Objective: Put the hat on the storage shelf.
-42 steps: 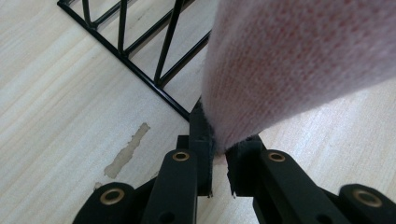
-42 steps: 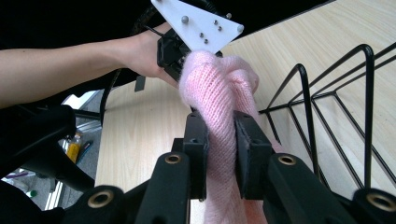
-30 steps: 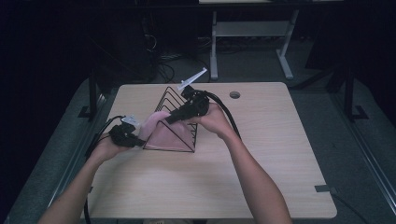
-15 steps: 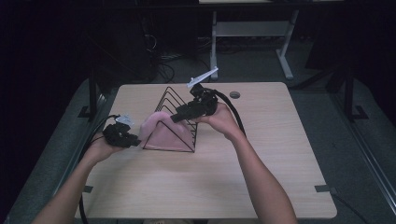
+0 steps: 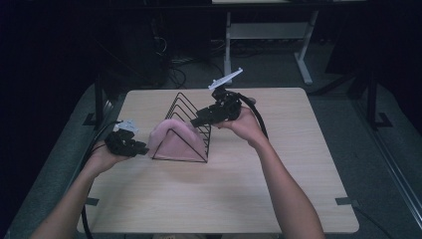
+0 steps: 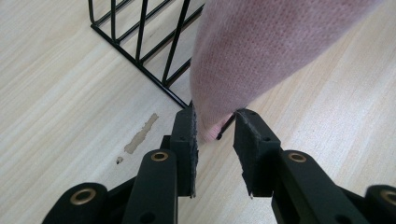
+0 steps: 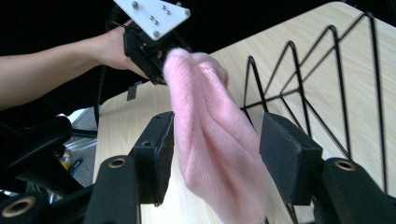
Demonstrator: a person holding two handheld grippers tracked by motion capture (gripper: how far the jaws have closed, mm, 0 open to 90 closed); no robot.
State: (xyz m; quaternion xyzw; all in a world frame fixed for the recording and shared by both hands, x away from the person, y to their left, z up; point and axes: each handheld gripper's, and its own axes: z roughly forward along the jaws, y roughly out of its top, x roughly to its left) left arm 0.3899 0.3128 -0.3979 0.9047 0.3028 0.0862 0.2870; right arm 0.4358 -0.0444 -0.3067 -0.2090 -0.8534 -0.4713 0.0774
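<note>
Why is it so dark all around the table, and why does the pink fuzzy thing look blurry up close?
High view: light falls on the table, while the room behind is nearly black. Right gripper view: the pink cloth sits very near the lens, so it looks soft and smeared between the fingers. Left gripper view: the cloth's weave looks sharper, and the wire rack is crisp.

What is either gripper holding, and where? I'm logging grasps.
Neither grips: the pink cloth draped on the wire rack sits between the open jaws of the right gripper and left gripper.
</note>
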